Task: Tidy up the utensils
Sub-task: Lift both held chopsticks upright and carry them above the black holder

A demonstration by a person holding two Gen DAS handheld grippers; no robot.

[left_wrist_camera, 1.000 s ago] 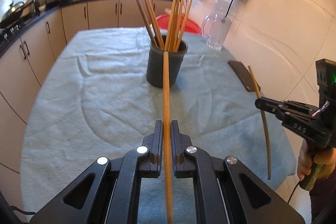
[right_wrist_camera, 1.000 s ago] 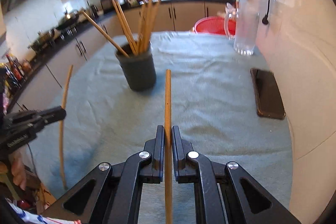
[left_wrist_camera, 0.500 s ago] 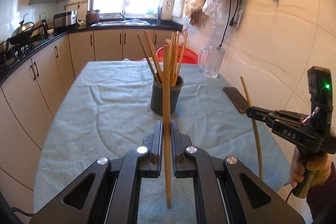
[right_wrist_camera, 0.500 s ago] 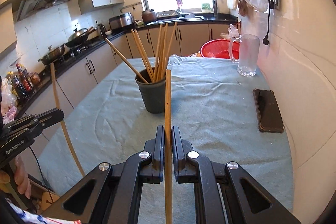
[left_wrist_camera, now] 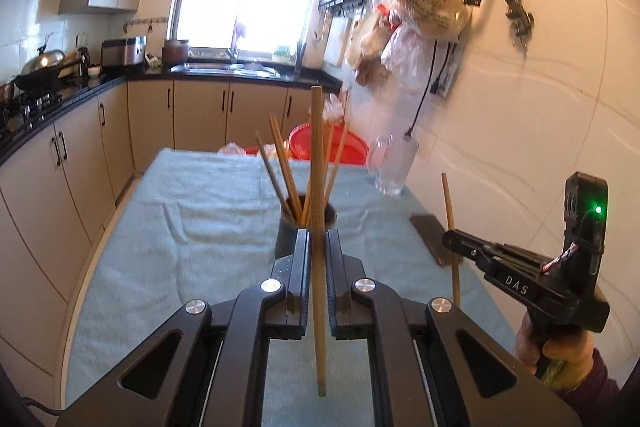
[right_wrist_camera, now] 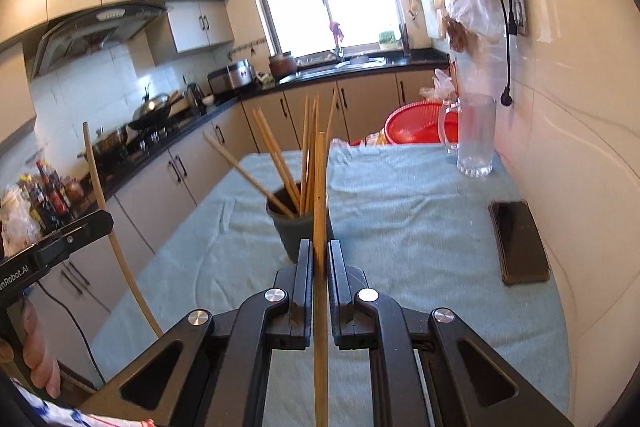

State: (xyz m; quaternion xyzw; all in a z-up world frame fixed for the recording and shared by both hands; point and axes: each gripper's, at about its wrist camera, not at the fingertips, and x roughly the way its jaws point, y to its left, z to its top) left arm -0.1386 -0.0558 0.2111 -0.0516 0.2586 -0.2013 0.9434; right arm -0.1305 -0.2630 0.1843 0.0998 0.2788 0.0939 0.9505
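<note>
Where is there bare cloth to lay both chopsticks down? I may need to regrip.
Bare cloth lies left of the holder toward the table's cabinet-side edge, and between the holder and the phone. The near end by both grippers is open too. It is more crowded by the wall: phone, glass mug.

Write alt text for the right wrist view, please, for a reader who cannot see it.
The right gripper holds one chopstick upright between its fingers, in front of a dark cup of chopsticks on a blue-green cloth. A phone and glass mug lie right; the left gripper holds another chopstick.
</note>
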